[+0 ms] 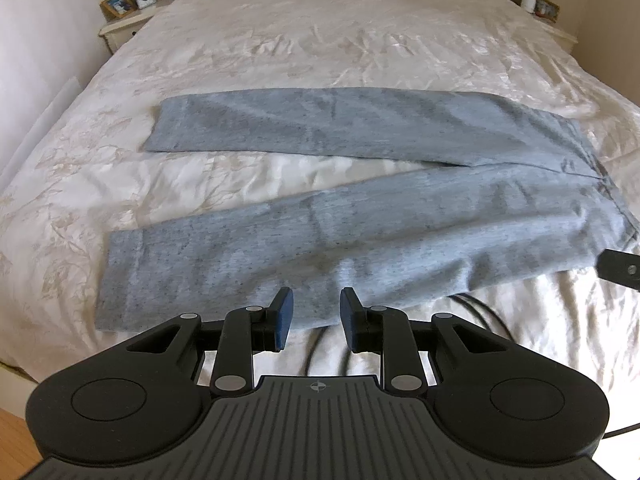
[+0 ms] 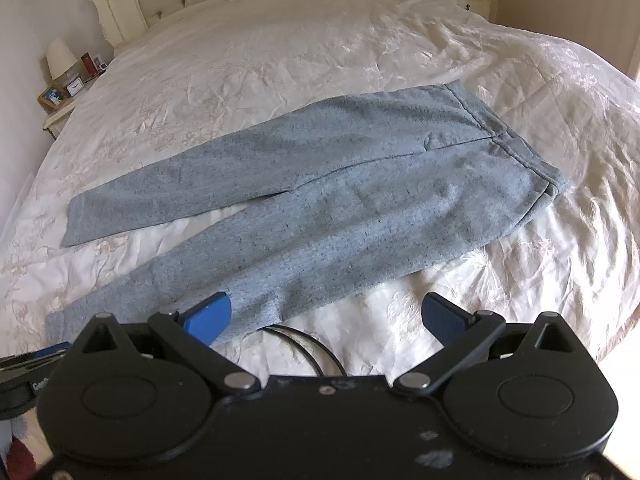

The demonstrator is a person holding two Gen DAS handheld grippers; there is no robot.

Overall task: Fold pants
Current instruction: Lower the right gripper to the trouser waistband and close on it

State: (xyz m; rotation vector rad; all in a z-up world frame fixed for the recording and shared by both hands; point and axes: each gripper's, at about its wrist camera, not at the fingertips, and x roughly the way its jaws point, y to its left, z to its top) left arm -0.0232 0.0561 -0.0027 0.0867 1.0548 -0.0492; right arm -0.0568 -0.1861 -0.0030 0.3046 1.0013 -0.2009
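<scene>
While both claws hang at the near edge of the bed (image 1: 280,40), the pants (image 1: 360,216) lie flat across the cream bedspread, grey-blue and speckled, legs splayed in a narrow V with the cuffs out toward nine o'clock and the waistband (image 2: 516,148) toward three. The left claw (image 1: 316,320) sits at six o'clock, fingers a narrow gap apart and gripping nothing, blue pads (image 1: 285,316) just over the near leg's lower edge. The right claw (image 2: 326,316) is spread wide and empty, its left pad over the hem side of that same leg, its right pad over bare bedspread. In the left view the waistband runs out of frame at three o'clock, partly behind a black piece of the other claw. A black cable (image 2: 304,344) curls from under the near leg, its run hidden by the claw bodies. Open bedspread stretches from the far leg to twelve o'clock; nightstands (image 1: 124,26) flank the head end.
</scene>
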